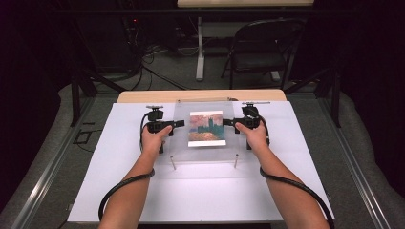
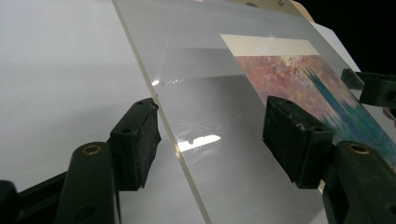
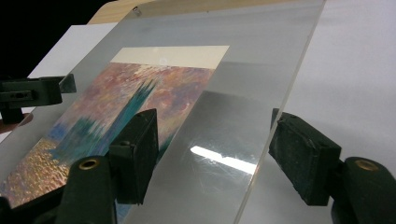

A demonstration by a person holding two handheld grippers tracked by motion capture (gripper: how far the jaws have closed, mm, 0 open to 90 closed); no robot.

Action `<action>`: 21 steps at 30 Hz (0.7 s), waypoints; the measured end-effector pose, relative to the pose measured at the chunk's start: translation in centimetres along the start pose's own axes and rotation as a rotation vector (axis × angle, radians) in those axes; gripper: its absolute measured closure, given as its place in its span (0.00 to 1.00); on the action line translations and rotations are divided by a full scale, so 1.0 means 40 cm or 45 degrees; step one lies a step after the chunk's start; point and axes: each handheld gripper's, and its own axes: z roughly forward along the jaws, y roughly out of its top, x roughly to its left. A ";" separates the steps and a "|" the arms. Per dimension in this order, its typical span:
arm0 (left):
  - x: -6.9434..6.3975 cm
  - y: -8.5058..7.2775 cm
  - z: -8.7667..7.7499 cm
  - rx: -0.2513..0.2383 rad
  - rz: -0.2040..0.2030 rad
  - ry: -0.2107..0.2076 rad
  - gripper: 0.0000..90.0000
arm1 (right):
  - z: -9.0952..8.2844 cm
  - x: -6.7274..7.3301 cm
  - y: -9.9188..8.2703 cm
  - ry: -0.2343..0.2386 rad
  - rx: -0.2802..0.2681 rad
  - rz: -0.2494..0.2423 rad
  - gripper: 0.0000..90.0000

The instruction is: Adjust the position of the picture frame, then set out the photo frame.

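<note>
A clear acrylic sheet (image 1: 206,153) lies over a printed painting (image 1: 206,128) in pink, orange and teal, at the middle of a white board. My left gripper (image 1: 179,123) is at the sheet's left edge and my right gripper (image 1: 227,122) at its right edge, tips pointing inward. In the left gripper view the jaws (image 2: 210,140) stand wide apart, straddling the sheet (image 2: 205,93) edge, one pad touching it, with the painting (image 2: 299,79) beyond. The right gripper view has the right gripper (image 3: 212,149) spread the same way around the sheet (image 3: 252,84), beside the painting (image 3: 140,93).
The white board (image 1: 143,191) covers a wooden table (image 1: 143,96). Two short metal posts (image 1: 173,163) (image 1: 236,161) stand at the sheet's front corners. Small clamps (image 1: 154,107) (image 1: 255,103) sit near its back corners. A folding chair (image 1: 262,47) and cables are on the floor behind.
</note>
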 end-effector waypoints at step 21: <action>-0.029 0.017 -0.076 -0.115 0.026 -0.007 0.53 | -0.060 0.064 0.017 -0.021 -0.109 -0.155 0.39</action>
